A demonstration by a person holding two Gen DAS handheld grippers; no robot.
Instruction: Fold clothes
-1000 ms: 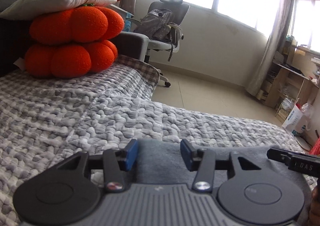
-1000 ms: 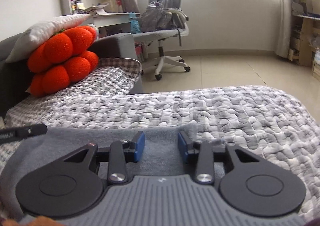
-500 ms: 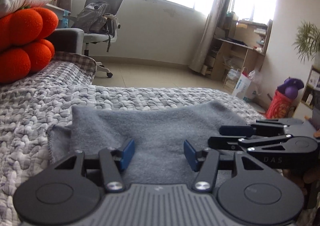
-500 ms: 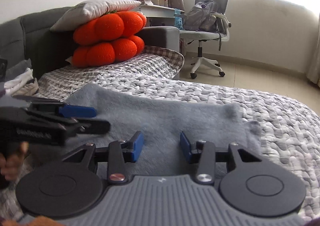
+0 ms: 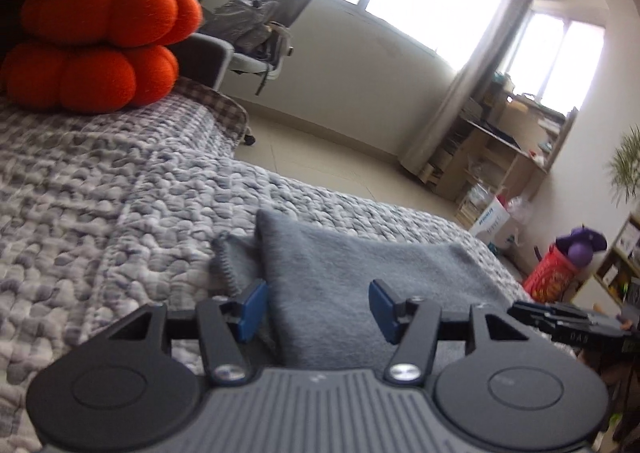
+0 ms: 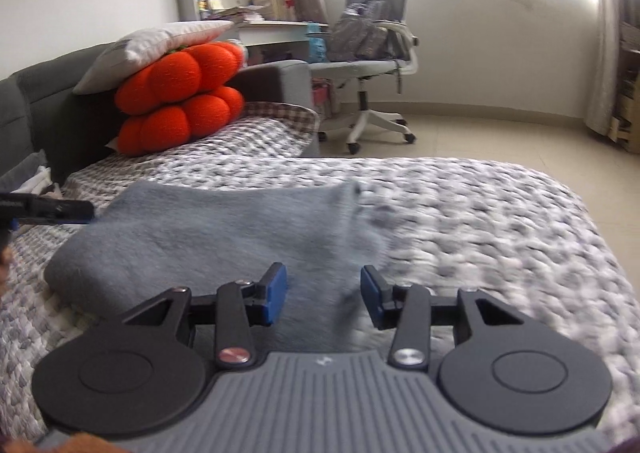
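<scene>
A folded grey fleece garment [image 5: 360, 277] lies on the grey knitted bed cover [image 5: 120, 193]; it also shows in the right wrist view [image 6: 224, 229]. My left gripper [image 5: 318, 307] is open and empty, its blue pads either side of the garment's near-left part. My right gripper [image 6: 324, 297] is open and empty over the garment's near-right edge. The right gripper's fingers [image 5: 560, 319] show at the right edge of the left wrist view. The left gripper's fingers [image 6: 48, 209] show at the left edge of the right wrist view.
Orange pumpkin cushions [image 6: 180, 101] under a white pillow [image 6: 156, 45] sit at the bed's head. An office chair [image 6: 368, 53] with a backpack stands on the floor past the bed. Shelves [image 5: 500, 149] and a red basket [image 5: 552, 277] stand to the right.
Both views have swung and tilted. The two grippers have drawn apart, each now showing only at the edge of the other's view. The garment lies as before; both grippers stay open.
</scene>
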